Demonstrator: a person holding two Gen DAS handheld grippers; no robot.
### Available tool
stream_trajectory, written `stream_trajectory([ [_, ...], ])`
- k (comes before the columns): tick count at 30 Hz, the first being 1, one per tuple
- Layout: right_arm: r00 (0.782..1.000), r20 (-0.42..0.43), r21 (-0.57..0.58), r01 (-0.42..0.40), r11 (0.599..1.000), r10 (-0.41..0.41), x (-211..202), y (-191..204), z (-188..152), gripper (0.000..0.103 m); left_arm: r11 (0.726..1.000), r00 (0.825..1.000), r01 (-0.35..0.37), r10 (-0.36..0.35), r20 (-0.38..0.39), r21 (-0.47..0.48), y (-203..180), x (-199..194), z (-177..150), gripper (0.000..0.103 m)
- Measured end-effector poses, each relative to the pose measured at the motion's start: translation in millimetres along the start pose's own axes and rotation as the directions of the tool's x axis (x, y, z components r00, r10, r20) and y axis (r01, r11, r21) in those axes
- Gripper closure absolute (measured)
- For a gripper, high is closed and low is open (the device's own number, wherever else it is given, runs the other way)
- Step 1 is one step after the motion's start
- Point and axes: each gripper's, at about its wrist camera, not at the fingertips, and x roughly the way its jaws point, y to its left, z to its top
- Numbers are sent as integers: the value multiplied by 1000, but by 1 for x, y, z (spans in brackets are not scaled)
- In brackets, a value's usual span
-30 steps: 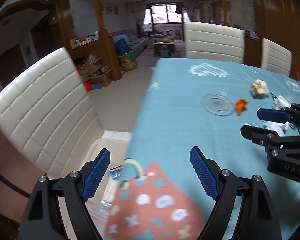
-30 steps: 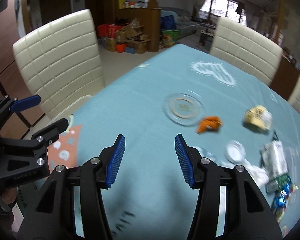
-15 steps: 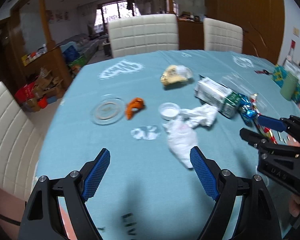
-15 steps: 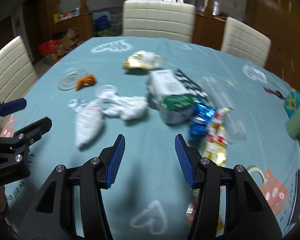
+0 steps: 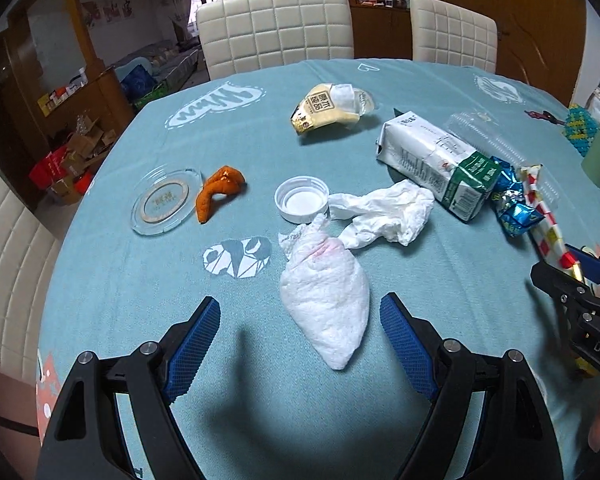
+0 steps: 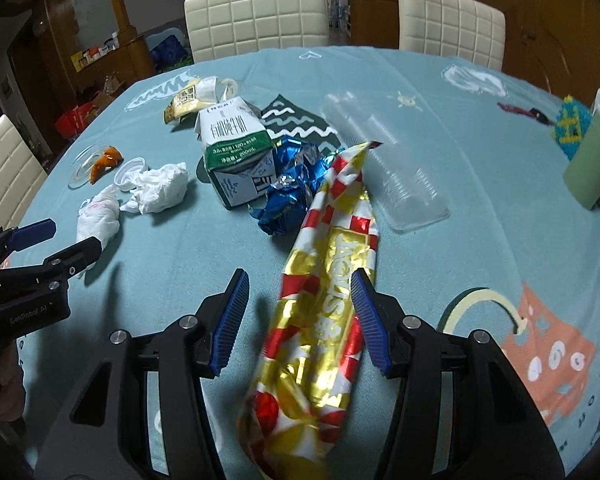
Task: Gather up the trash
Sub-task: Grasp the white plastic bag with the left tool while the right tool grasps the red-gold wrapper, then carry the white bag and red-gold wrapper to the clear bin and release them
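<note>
Left wrist view: a second earlier only bare cloth, a chair and the table edge were framed; half a second earlier the litter was seen further ahead; now the left gripper [image 5: 300,334] is brought close over the teal tablecloth [image 5: 120,292], so the approach phase is judged nearly done and no piece is yet collected; fingers are spread wide, nothing between the pads; a crumpled white tissue wad [image 5: 326,300] is found between the fingertips and just beyond them, its narrow end pointing back toward the palm; it is judged the likely first pick on this side.

Beyond the fingertips: a second white tissue [image 5: 384,216], a white bottle cap [image 5: 301,204] touching it, an orange peel scrap [image 5: 216,190] beside a clear round lid [image 5: 166,202]; further ahead a yellow snack packet [image 5: 328,110]; ahead and right of the right finger, a milk carton [image 5: 436,162] on its side with blue foil wrappers [image 5: 514,208] against its end.

Right wrist view: the right gripper [image 6: 300,314] is likewise held open; a long red-and-gold foil wrapper [image 6: 328,320] lies lengthwise between the fingers, close against the right pad, contact not confirmed; it looks crinkled, thin, shiny, easily slipped; a clear plastic tray [image 6: 396,172] lies ahead, right of the right finger.
</note>
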Motion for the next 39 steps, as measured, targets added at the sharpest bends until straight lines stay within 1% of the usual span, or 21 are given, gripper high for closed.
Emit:
stream_trajectory([
  [2, 1000, -7, 17, -22, 1000, 23, 4, -3, -1, 62, 1000, 1000, 2, -3, -10, -10, 2, 4, -1, 23],
  [3, 1000, -10, 22, -26, 999, 26, 5, -3, -2, 66, 1000, 1000, 15, -15, -13, -14, 3, 4, -1, 30],
  [4, 1000, -9, 26, -30, 999, 30, 5, -4, -2, 70, 999, 999, 40, -40, -22, -19, 4, 6, -2, 37],
  [6, 999, -6, 46, -52, 998, 52, 4, -6, -2, 78, 998, 997, 67, -67, -46, -22, 3, 9, -1, 66],
  [7, 998, -3, 55, -59, 997, 60, 2, -7, -2, 81, 996, 995, 80, -81, -52, -24, 3, 10, -1, 70],
  [8, 998, 1, 57, -58, 997, 58, 1, -6, -2, 83, 996, 995, 85, -86, -48, -20, 2, 8, -2, 80],
  [9, 999, 14, 53, -54, 997, 53, -3, -4, -3, 85, 995, 994, 98, -98, -48, -16, 2, 6, -3, 86],
  [10, 998, 23, 50, -53, 997, 52, -6, -3, -2, 87, 993, 992, 121, -121, -44, -15, 3, 3, -3, 87],
  [11, 998, 29, 48, -55, 997, 54, -8, -2, -1, 88, 990, 990, 137, -138, -35, -14, 3, 0, -4, 89],
  [12, 997, 38, 42, -62, 997, 60, -11, 1, 0, 89, 990, 990, 142, -142, -21, -11, 3, -4, -5, 90],
  [14, 997, 49, 28, -67, 997, 66, -16, 7, 2, 89, 993, 993, 122, -122, 11, 0, 5, -13, -6, 90],
  [17, 995, 69, -1, -75, 997, 75, -26, 22, 4, 89, 993, 992, 121, -121, 33, -10, 12, -23, -7, 90],
  [23, 989, 86, -66, -111, 992, 117, -39, 58, 7, 89, 993, 993, 110, -107, 47, -51, 36, -33, -15, 90],
  [26, 987, 76, -102, -135, 986, 143, -41, 80, 7, 89, 993, 994, 98, -94, 57, -69, 50, -38, -19, 90],
  [32, 980, 44, -215, -179, 960, 192, -36, 137, 11, 89, 993, 995, 64, -55, 87, -99, 78, -48, -30, 90],
  [39, 974, 17, -284, -214, 935, 228, -29, 182, 18, 89, 987, 995, 26, -10, 103, -159, 119, -53, -43, 90],
])
